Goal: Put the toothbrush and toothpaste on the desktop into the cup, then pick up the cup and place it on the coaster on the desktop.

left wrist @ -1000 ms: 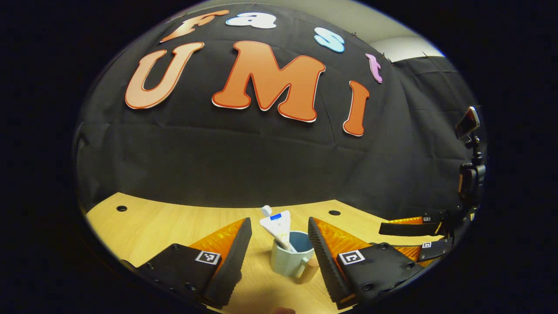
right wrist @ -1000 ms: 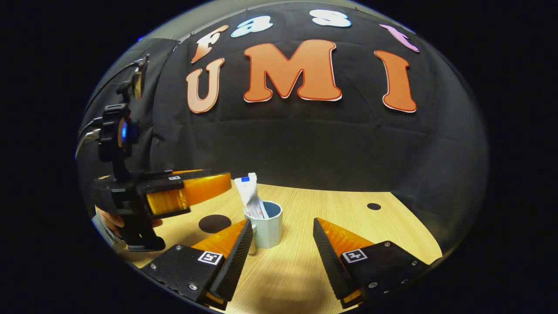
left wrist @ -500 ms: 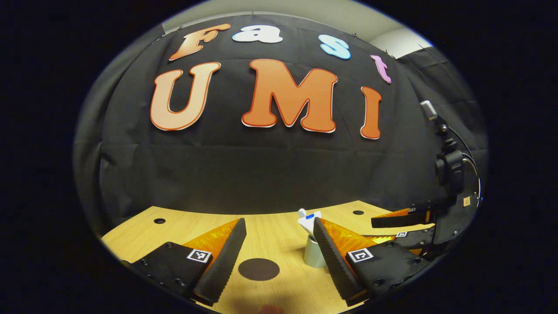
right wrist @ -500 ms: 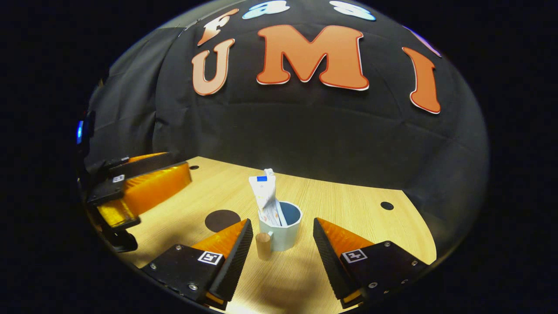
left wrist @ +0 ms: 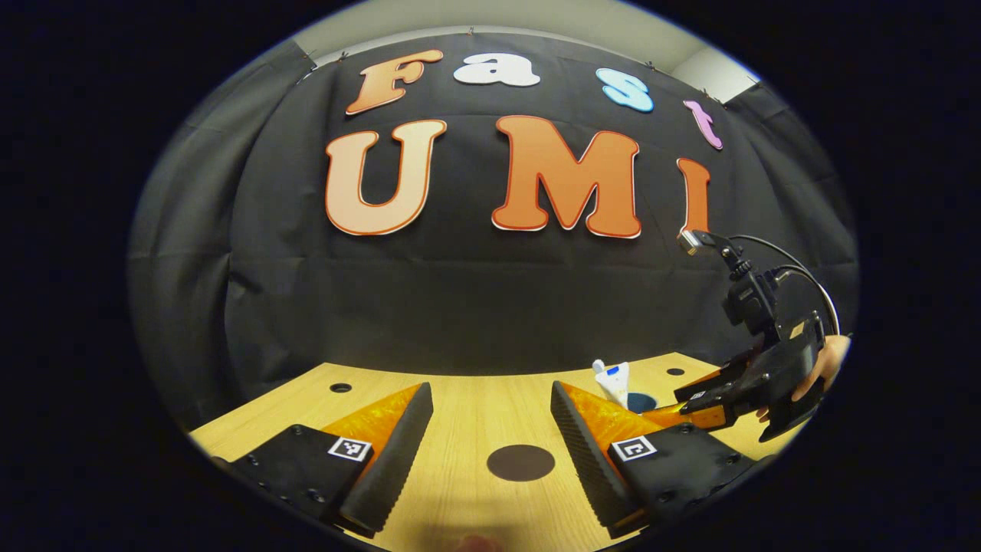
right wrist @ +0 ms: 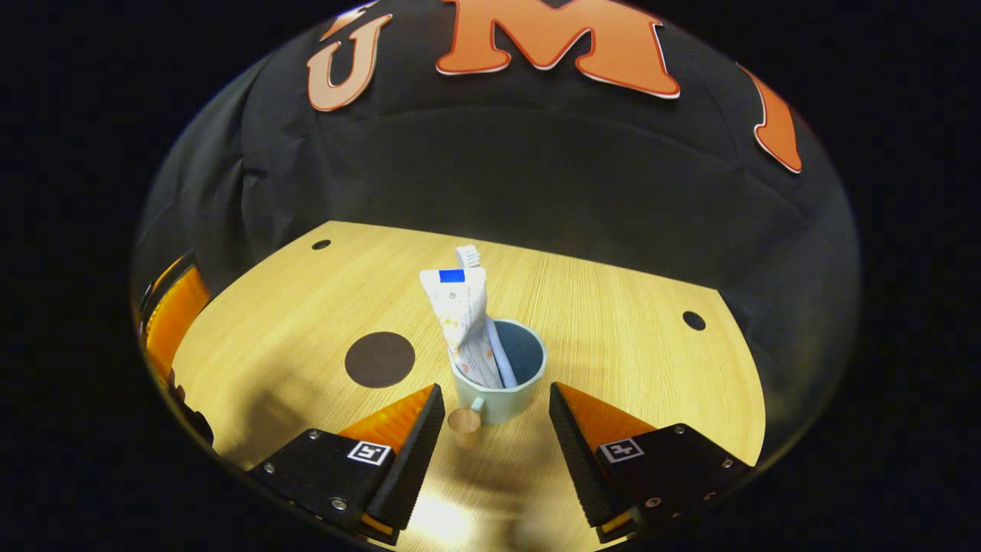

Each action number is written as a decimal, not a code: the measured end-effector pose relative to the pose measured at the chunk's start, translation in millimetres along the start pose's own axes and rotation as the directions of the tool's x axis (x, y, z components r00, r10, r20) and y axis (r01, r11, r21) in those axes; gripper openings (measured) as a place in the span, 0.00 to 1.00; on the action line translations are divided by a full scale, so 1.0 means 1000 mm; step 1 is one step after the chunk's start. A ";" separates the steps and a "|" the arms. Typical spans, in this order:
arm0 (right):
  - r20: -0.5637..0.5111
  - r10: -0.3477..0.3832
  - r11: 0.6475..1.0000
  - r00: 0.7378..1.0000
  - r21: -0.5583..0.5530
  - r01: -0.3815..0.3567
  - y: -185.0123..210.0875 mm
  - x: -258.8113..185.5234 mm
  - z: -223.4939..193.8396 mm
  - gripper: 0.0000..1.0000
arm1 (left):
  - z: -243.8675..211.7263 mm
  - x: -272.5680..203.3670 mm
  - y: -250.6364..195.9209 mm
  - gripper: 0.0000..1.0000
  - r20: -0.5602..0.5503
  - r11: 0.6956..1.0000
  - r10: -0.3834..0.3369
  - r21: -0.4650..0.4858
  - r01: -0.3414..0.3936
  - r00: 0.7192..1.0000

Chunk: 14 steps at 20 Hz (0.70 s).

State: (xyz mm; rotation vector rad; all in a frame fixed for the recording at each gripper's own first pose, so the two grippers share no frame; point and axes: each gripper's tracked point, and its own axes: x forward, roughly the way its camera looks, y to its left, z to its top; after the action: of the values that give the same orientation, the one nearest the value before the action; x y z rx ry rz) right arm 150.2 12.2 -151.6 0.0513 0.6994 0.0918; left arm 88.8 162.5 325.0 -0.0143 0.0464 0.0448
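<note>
Seeing the cup [right wrist: 500, 382] standing upright on the counter [right wrist: 613, 307] in the right gripper view, just ahead of the right hand-held gripper [right wrist: 497, 420], whose fingers are spread wide with nothing between them. We are noting the cup sits roughly centred in that gap but beyond the fingertips, not touching either one. Its handle, tipped with a round wooden knob, is pointing back toward the camera, close to the near finger on the view's left side.

We are reading the toothpaste [right wrist: 462, 322] as already inside the cup, leaning against the rim on the view's left side, tail end up. The toothbrush [right wrist: 469, 256] is standing in the cup behind it, bristle head poking out above the tube.

We are placing the coaster [right wrist: 379, 359], a dark round disc, flat on the counter to the left of the cup in this view, near it but apart.

In the left gripper view, the left hand-held gripper [left wrist: 492, 420] is also standing wide open and holding nothing, with the coaster [left wrist: 521, 463] lying on the counter [left wrist: 460, 399] between its fingers. Farther right in that view we are seeing the cup [left wrist: 638, 401], mostly hidden, with the toothpaste [left wrist: 615, 380] sticking up, and the right hand-held gripper [left wrist: 716, 395] beside it, held by a hand [left wrist: 824, 366].
</note>
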 end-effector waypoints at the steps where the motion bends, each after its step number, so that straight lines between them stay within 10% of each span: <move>1: -0.030 -0.002 1.000 1.000 0.007 0.002 0.000 0.004 -0.002 0.83 | 0.001 -0.002 0.006 0.98 0.005 1.000 0.014 0.003 -0.014 1.000; 14: -0.320 -0.025 0.999 0.947 0.025 0.035 0.008 0.041 -0.036 0.57 | 0.000 -0.011 0.013 0.98 0.011 1.000 -0.001 -0.020 0.001 1.000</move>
State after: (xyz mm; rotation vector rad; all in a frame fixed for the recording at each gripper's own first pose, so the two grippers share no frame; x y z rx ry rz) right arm 157.6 24.9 -204.9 0.0557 1.0268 0.0610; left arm 77.4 174.9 324.9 -0.0344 0.0353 0.0440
